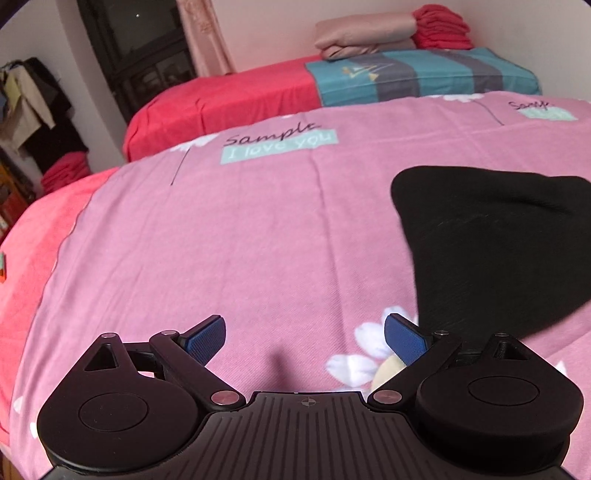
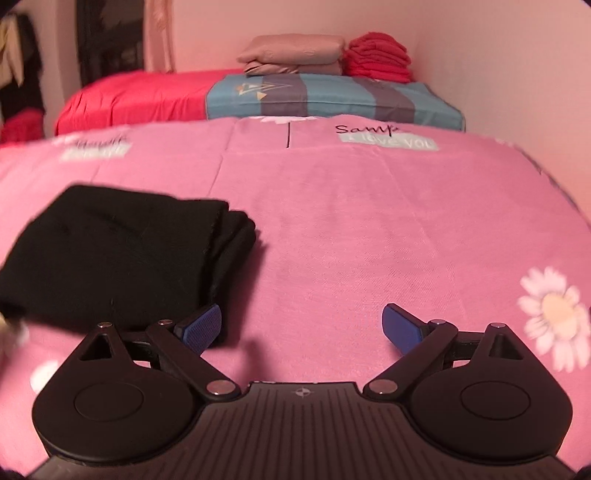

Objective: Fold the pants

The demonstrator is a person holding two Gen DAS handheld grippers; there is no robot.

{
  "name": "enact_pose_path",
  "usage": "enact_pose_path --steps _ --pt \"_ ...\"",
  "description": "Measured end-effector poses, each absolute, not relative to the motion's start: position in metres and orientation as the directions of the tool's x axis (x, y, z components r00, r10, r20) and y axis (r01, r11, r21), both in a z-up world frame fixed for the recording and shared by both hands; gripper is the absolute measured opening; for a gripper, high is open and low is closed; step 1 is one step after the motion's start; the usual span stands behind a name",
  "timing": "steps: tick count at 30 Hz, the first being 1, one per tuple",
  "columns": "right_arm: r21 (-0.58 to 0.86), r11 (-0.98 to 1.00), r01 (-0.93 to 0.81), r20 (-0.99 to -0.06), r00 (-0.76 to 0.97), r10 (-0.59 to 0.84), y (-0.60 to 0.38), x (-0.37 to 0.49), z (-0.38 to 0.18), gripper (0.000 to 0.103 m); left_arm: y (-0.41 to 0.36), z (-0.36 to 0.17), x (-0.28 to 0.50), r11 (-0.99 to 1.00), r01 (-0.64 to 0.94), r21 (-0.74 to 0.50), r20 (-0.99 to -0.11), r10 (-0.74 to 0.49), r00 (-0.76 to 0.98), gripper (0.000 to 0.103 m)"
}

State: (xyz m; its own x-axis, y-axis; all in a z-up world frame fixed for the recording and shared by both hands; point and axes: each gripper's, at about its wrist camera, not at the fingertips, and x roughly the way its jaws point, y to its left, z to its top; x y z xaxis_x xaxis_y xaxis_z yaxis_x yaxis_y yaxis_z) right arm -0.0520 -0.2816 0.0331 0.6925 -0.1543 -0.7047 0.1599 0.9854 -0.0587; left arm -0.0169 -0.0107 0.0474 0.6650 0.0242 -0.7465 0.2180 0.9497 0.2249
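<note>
The black pants (image 1: 495,251) lie folded into a thick bundle on the pink bedsheet (image 1: 240,240). In the left wrist view they fill the right side, just ahead of the right finger. My left gripper (image 1: 304,338) is open over bare sheet, nothing between its blue pads. In the right wrist view the folded pants (image 2: 118,254) sit at the left, their stacked layers showing along the right edge. My right gripper (image 2: 301,328) stands open beside them, its left fingertip (image 2: 203,326) in front of the bundle's near corner, nothing between the pads.
Behind the pink sheet (image 2: 369,229) lies a red bed cover (image 1: 221,103) with a blue and grey striped cushion (image 1: 421,75), a folded beige blanket (image 1: 365,35) and a red folded pile (image 1: 443,27) by the wall. Clothes hang at far left (image 1: 33,110).
</note>
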Motion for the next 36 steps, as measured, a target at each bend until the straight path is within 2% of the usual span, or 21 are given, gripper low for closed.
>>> enact_pose_path --steps 3,6,12,24,36 --pt "-0.114 0.989 0.098 -0.716 0.682 -0.150 -0.269 -0.055 0.035 0.096 -0.010 0.044 -0.015 0.949 0.211 0.232 -0.753 0.038 0.657 0.103" --pt "-0.099 0.995 -0.010 -0.751 0.656 -0.068 -0.259 -0.058 0.036 0.096 -0.010 0.041 -0.014 0.948 0.203 0.244 -0.757 0.055 0.651 0.103" --pt "-0.111 0.981 -0.156 -0.786 0.619 0.009 -0.238 -0.061 0.034 0.097 -0.010 0.036 -0.013 0.946 0.208 0.249 -0.770 0.064 0.635 0.103" --pt "0.050 0.989 -0.139 -0.776 0.618 0.126 -0.244 -0.053 0.050 0.097 -0.019 0.047 -0.027 0.937 0.268 0.223 -0.786 0.011 0.618 0.103" --pt "0.072 0.988 -0.136 -0.764 0.629 0.142 -0.239 -0.047 0.050 0.097 -0.025 0.047 -0.033 0.927 0.303 0.220 -0.796 -0.009 0.606 0.103"
